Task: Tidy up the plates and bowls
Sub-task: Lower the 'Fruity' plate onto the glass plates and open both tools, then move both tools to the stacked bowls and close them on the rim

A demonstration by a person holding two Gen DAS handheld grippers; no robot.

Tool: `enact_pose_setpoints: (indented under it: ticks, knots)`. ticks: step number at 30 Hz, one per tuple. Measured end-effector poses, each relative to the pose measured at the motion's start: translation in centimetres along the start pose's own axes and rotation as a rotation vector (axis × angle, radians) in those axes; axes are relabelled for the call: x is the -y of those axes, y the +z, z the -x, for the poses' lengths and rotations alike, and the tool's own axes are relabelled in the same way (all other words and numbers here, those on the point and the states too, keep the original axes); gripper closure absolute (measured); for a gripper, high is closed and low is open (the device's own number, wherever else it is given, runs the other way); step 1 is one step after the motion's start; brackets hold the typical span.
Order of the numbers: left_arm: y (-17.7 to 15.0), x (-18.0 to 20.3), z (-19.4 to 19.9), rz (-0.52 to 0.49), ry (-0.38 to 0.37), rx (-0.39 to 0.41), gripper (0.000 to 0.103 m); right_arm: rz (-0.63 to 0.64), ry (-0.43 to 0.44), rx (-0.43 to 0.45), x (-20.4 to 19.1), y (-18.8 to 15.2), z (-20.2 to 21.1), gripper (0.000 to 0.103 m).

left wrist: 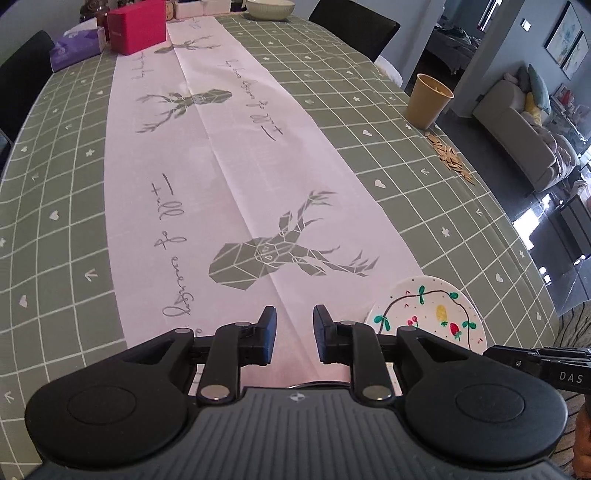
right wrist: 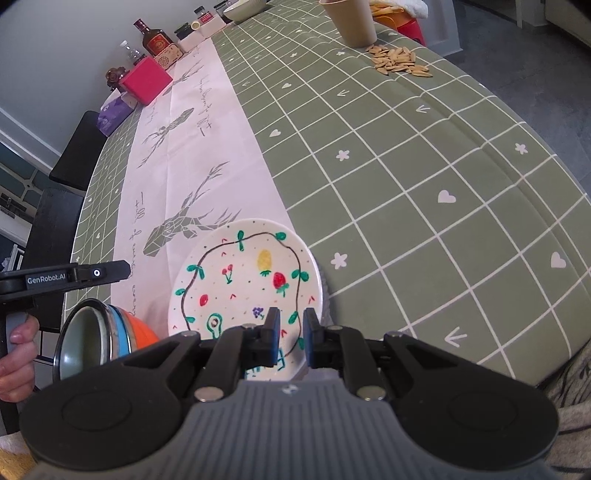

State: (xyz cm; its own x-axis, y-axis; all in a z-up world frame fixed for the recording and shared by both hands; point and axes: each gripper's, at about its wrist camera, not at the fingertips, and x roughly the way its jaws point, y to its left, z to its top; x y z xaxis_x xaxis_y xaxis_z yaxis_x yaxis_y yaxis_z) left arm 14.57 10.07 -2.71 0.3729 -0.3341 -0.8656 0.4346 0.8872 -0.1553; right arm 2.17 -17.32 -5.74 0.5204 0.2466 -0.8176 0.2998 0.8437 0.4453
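A white plate [right wrist: 251, 280] painted with fruit lies flat on the tablecloth near the front edge, and a grey rim [right wrist: 325, 291] shows under its right side. My right gripper [right wrist: 292, 332] hovers over the plate's near part. Its pads stand a narrow gap apart with nothing between them. To the left sit nested bowls [right wrist: 92, 343]: a grey-green one inside blue and orange ones. My left gripper [left wrist: 294, 334] is open and empty above the pale runner, left of the plate [left wrist: 428, 314]. In the right wrist view, a hand [right wrist: 14, 354] holds the left gripper [right wrist: 123, 271] above the bowls.
A yellow cup [left wrist: 430, 101] and loose seeds [left wrist: 448, 155] sit by the table's right edge. At the far end stand a red box [left wrist: 136, 26], a purple pack [left wrist: 74, 48], a pale bowl [left wrist: 269, 9] and a bottle [right wrist: 157, 40]. Dark chairs [left wrist: 354, 29] ring the table.
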Motion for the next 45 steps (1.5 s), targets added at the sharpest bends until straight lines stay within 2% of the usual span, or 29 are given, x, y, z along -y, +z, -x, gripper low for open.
enact_pose_setpoints:
  ticks: [2,4,5,7,9,12,14,16,21,29,32,36,39,45]
  knots:
    - [0.2,-0.5,0.9,0.021,-0.004,0.024,0.076,0.001,0.015,0.001,-0.3,0.0,0.0,0.083]
    - [0.3,-1.0,1.9,0.042,-0.016,0.050,0.073,0.013,0.032,0.008,-0.8,0.0,0.1,0.071]
    - [0.3,-1.2,2.5,0.049,-0.020,0.070,0.070,0.027,0.038,0.010,-1.1,-0.1,0.1,0.070]
    - [-0.1,-1.4,3.9,0.057,-0.013,0.134,0.060,0.057,0.062,0.006,-1.8,-0.4,0.2,0.057]
    - [-0.5,-1.3,5.6,0.044,0.015,0.200,0.046,0.088,0.097,0.015,-2.8,-0.9,0.4,0.049]
    - [-1.6,-0.6,7.6,0.020,0.075,0.298,0.035,0.135,0.141,0.055,-4.4,-2.0,0.7,0.034]
    - [-2.4,0.0,8.7,0.004,0.136,0.346,0.032,0.163,0.159,0.072,-5.5,-2.7,0.8,0.030]
    - [-3.3,0.4,9.2,-0.016,0.180,0.357,0.031,0.183,0.180,0.078,-6.4,-3.2,0.8,0.025]
    - [-5.6,0.2,9.7,-0.035,0.211,0.314,0.030,0.187,0.203,0.036,-7.7,-3.8,0.2,0.023]
    - [-9.6,-1.2,8.5,-0.045,0.220,0.213,0.030,0.141,0.251,-0.021,-9.0,-4.3,-1.6,0.023]
    - [-10.9,-1.7,8.6,-0.026,0.216,0.247,0.028,0.159,0.248,-0.032,-9.8,-4.4,-2.2,0.024]
    - [-11.6,-2.0,9.1,-0.026,0.202,0.263,0.028,0.172,0.237,-0.040,-10.2,-4.7,-2.9,0.033]
    - [-11.9,-2.3,9.0,-0.019,0.192,0.281,0.026,0.173,0.245,-0.053,-10.5,-4.9,-3.4,0.034]
    - [-11.9,-3.2,8.7,0.023,0.161,0.243,0.025,0.169,0.251,-0.068,-11.0,-5.3,-4.2,0.034]
